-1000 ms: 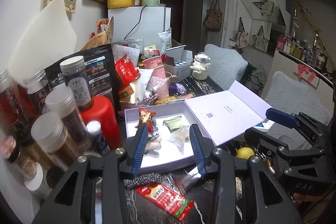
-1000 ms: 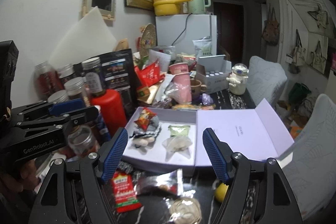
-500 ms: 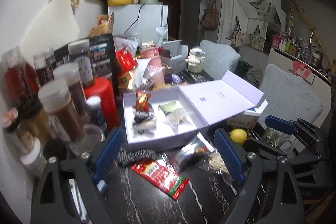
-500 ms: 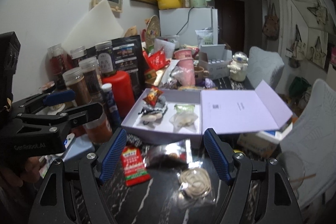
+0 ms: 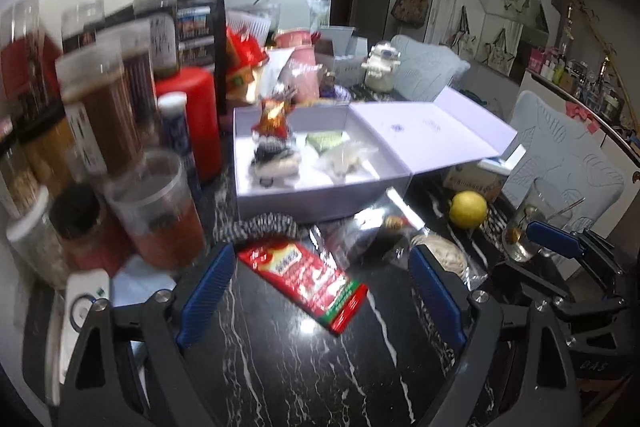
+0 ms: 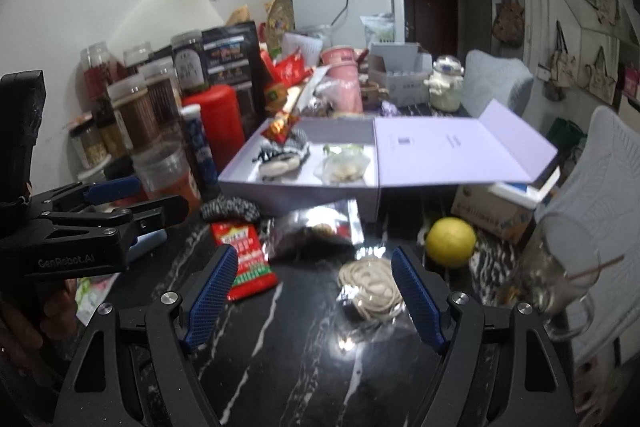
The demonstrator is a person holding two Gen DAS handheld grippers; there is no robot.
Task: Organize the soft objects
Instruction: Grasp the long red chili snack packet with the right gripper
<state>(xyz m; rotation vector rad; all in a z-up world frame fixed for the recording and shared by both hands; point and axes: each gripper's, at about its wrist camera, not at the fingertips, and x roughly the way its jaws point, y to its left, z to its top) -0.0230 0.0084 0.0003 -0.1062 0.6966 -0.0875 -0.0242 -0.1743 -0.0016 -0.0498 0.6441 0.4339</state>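
Left wrist view: the left gripper (image 5: 320, 291) stands spread wide above the black marble table (image 5: 280, 367), with nothing between its blue pads; the red snack packet (image 5: 304, 275) lies flat on the table in the gap ahead of them, not touched by either pad. Just beyond the packet a striped fabric scrunchie (image 5: 256, 225) rests against the front wall of the open lavender box (image 5: 312, 199), and a crinkled clear packet (image 5: 368, 231) lies to its right. Inside the box sit a striped soft bundle topped by a red wrapper (image 5: 274, 147), a green sachet (image 5: 324, 140) and a clear bag of pale pieces (image 5: 348, 159); the lid is folded out flat to the right. A yellow lemon (image 5: 468, 209) sits on the table right of the box, and jars (image 5: 104, 115) crowd the left side (much of this is smeared by motion blur). In the right wrist view, the right gripper (image 6: 312, 291) has just been opening its jaws further and they stand wide, empty; a clear bag of coiled pale cord (image 6: 370, 285) lies on the table close to the inner side of the right-hand pad, though whether they touch I cannot tell. The glass mug (image 6: 560, 279) stands further right.
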